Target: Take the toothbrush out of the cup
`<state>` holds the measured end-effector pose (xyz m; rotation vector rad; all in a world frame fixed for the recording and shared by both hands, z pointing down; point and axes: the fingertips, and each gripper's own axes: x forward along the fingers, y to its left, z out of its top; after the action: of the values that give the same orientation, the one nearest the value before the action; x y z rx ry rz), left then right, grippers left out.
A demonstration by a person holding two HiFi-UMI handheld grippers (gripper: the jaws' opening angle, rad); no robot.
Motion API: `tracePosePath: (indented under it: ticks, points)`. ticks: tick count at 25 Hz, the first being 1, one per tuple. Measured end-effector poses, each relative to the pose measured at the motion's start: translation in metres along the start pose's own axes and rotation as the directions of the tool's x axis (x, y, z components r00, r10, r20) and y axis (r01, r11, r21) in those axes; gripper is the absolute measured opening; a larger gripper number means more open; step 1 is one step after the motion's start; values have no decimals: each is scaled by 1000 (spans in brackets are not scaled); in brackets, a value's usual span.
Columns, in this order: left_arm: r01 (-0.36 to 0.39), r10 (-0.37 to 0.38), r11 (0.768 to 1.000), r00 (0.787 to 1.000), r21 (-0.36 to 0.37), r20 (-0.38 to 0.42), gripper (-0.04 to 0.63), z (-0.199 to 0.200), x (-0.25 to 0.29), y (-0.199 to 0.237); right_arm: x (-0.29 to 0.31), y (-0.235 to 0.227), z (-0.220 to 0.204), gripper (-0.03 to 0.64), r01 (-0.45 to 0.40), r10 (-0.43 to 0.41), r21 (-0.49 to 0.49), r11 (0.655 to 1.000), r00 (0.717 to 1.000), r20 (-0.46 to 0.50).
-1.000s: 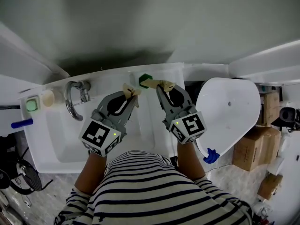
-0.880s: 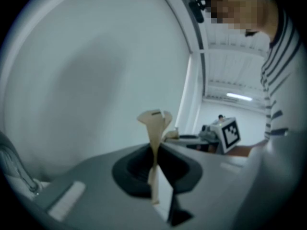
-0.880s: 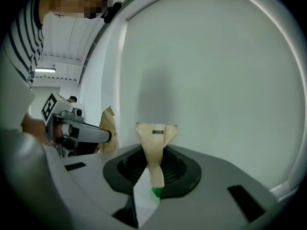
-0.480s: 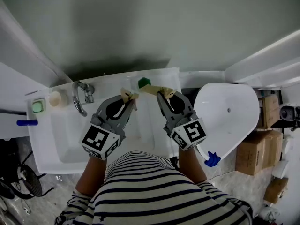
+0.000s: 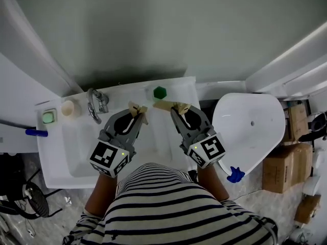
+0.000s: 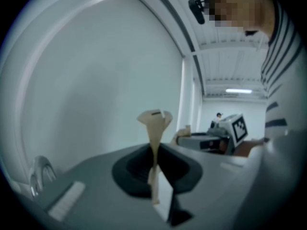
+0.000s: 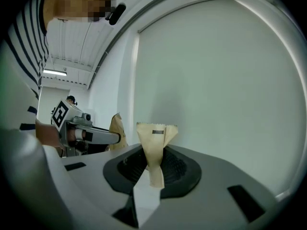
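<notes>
A small dark green cup [image 5: 160, 92] stands on the back rim of the white sink [image 5: 56, 162]; I see no toothbrush in it from the head view. My left gripper [image 5: 137, 109] hangs over the basin, its tan pads pressed together with nothing between them. My right gripper [image 5: 175, 106] is just in front of the cup and a little right of it, apart from it, pads also closed and nothing showing between them. The left gripper view shows the closed tan tips [image 6: 154, 123] against a blank wall. So does the right gripper view [image 7: 156, 134].
A chrome tap [image 5: 96, 105] curves over the basin at the left. A beige round thing [image 5: 69, 107] and a green square thing [image 5: 48, 117] sit on the left rim. A blue stick [image 5: 36, 132] pokes in from the left. A white toilet [image 5: 250, 126] and cardboard boxes [image 5: 281, 167] stand at the right.
Both grippers have come up and back toward me, away from the green cup. The right tips were beside the cup and now stand clear of it. Both pairs of jaws stayed closed.
</notes>
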<state>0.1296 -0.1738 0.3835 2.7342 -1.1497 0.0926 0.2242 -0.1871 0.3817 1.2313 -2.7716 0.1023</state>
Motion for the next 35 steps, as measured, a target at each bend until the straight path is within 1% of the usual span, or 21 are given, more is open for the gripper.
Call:
tracePosePath:
  ticks: [12,19,22,25,27,35]
  points:
    - [-6,6,1000,1000,-1,13,29,-13,-37,-9,-17,33,-5,69,-38,39,18,999,999,-2]
    - [-5,5,1000,1000,11,24,29,-6,-38,-12,-16,40,-9,69,-80,80,14,997,997,7]
    - [1,-1,1000,999,7,35,29,-2,-38,-13,-16,43,-13,67,-88,88,-9,996,996,-17]
    - [6,-6,1000,1000,11,8,29,-11,-40,-14,-14,47,-21,64,-99,98,-19,995,994,-48]
    - [9,-9,1000,1000,12,-2,29,-14,-40,-15,-14,48,-20,64,-105,104,-20,994,993,-48]
    - [8,-8,1000,1000,10,1,29,-11,-37,-12,-13,47,-19,66,-105,104,-21,994,993,-49]
